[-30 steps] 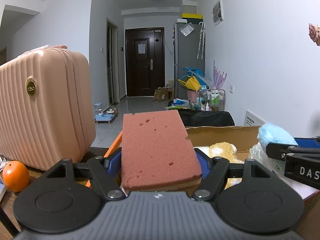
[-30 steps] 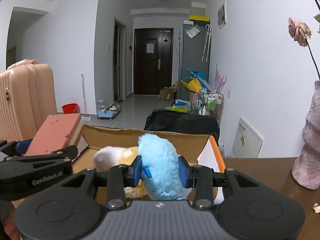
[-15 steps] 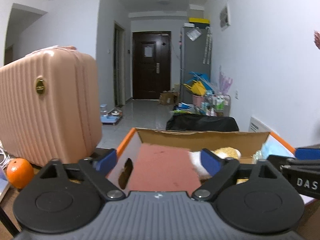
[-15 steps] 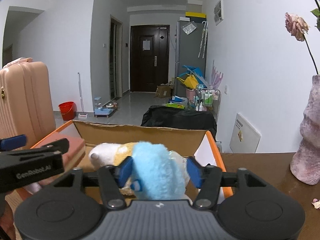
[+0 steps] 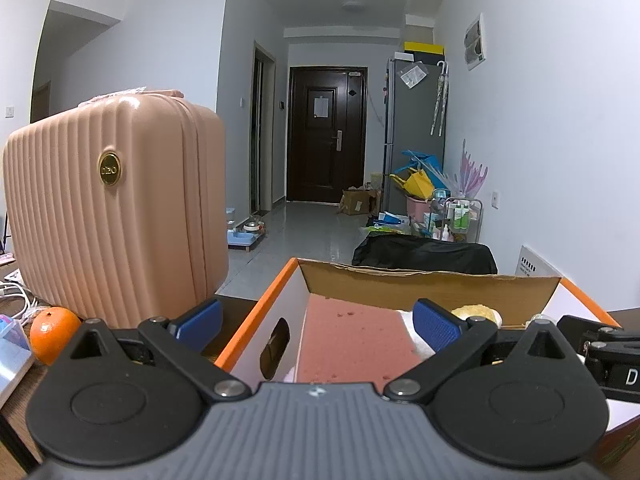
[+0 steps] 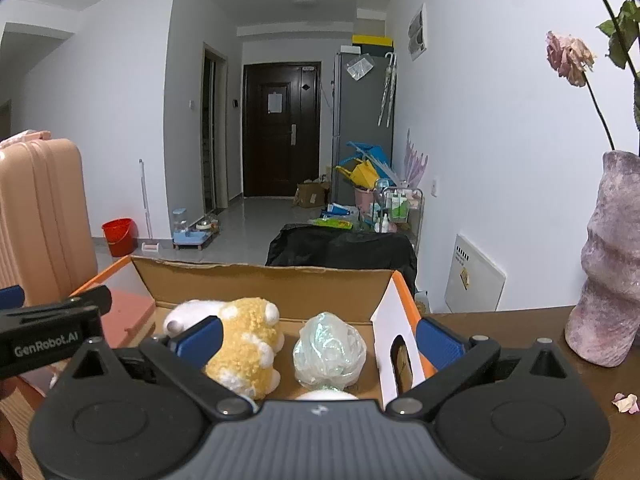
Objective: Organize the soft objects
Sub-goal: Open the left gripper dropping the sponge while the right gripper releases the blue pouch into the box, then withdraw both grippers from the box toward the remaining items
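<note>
An open cardboard box with orange-edged flaps stands on the wooden table. The pink sponge lies inside it at the left; it also shows in the right wrist view. My left gripper is open above the sponge, holding nothing. In the right wrist view the box holds a yellow and white plush toy and a crumpled clear plastic bag. My right gripper is open and empty above them. The blue fluffy toy is not visible.
A pink ribbed suitcase stands left of the box, with an orange at its foot. A purple textured vase with a wilted flower stands on the table at the right. The left gripper's arm reaches over the box's left side.
The left gripper let go of the pink sponge, which now lies in the box. The right gripper opened and released the blue fluffy toy, which dropped out of sight.
</note>
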Available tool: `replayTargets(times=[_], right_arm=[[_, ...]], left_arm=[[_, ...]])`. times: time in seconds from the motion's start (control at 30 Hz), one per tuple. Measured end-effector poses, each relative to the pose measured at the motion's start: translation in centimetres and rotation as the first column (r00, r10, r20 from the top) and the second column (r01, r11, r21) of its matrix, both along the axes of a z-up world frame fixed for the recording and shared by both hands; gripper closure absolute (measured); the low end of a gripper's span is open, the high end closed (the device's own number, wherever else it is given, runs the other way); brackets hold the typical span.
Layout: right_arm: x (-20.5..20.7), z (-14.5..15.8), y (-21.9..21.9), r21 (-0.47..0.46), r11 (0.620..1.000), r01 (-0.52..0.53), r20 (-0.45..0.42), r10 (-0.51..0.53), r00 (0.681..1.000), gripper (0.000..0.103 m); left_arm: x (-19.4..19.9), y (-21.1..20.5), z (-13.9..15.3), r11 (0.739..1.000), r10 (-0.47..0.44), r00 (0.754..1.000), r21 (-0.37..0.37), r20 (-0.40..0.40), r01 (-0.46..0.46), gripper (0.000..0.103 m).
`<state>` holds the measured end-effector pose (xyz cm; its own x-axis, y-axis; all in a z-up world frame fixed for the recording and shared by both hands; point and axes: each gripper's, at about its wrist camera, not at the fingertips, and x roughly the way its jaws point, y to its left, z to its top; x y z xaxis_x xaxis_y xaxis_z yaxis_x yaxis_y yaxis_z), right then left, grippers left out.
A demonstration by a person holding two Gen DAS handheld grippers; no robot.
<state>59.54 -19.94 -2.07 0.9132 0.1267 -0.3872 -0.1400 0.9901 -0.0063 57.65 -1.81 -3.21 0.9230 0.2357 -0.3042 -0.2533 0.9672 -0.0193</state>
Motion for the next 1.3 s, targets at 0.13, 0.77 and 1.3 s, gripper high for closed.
replayTargets(times=[0.13,0.77,1.3], right_arm=[[-0.4,0.0,0.0,0.001,1.0,0.005,0.017,-0.005,1.0,0.0],[-5.9,0.5,-0.8,-0.038,0.999,0.013,0.175,-0.006,0.985,0.0],[-10.2,-0.8,-1.2,-0.086,0.996,-0.002,0.235,0.023,0.972,0.0]], left_arm=[[-0.3,0.0,0.1,1.0,0.006,1.0,-0.009,0.008,-0.006,0.0],[-4.0,1.6,0.5,1.0,-0.001,1.0,-0.031,0.024,0.001,0.0],[-7.1,2.7,0.2,1.0,0.019,1.0,0.008,0.024,-0.02,0.0]])
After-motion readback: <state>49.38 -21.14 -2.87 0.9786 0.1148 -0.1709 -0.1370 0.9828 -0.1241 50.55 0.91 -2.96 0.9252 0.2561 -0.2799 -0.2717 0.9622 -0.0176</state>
